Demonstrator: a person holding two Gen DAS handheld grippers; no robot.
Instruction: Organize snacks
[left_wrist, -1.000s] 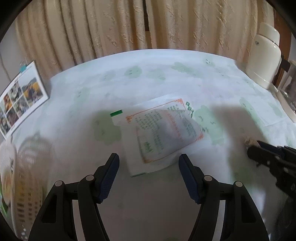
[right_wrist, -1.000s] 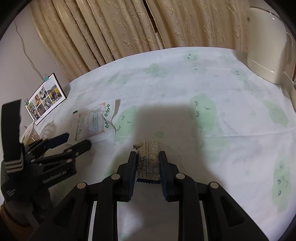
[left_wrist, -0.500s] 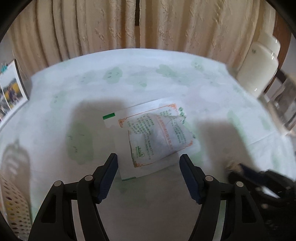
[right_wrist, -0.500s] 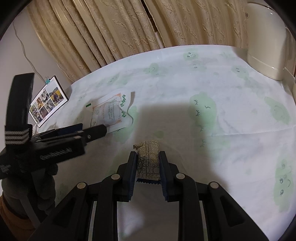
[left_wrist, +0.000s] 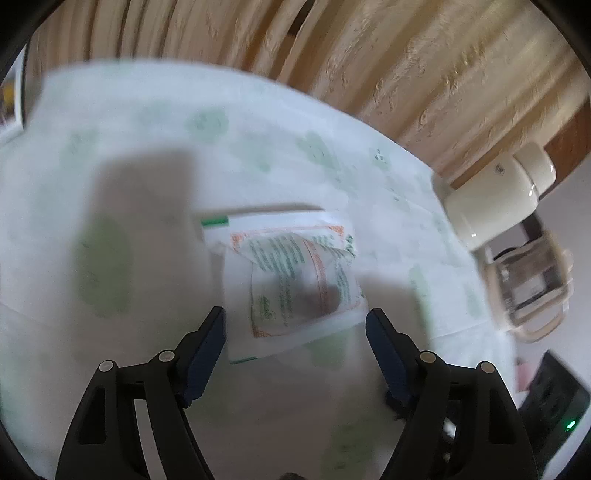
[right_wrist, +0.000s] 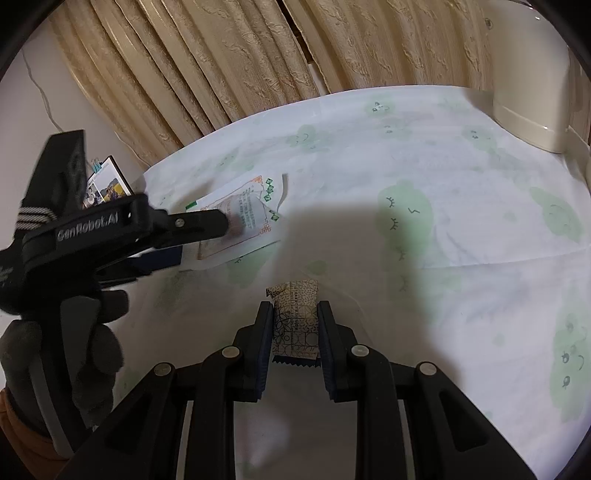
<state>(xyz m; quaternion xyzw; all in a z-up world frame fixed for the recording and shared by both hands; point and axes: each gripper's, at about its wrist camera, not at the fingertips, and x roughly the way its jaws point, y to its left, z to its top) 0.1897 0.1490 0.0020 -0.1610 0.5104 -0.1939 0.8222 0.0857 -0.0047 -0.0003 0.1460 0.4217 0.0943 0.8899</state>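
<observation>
White snack packet (left_wrist: 291, 284) flat on worktop (right_wrist: 406, 155), just ahead of left gripper (left_wrist: 295, 332), fingers wide apart, empty. Looks light, limp, crinkly; pinch an edge. Right gripper (right_wrist: 295, 332) clamps small patterned snack (right_wrist: 294, 317).

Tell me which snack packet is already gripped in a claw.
The small dark patterned packet, clamped in the right claw. The white packet with green print lies free between the open left claw's fingers.
</observation>
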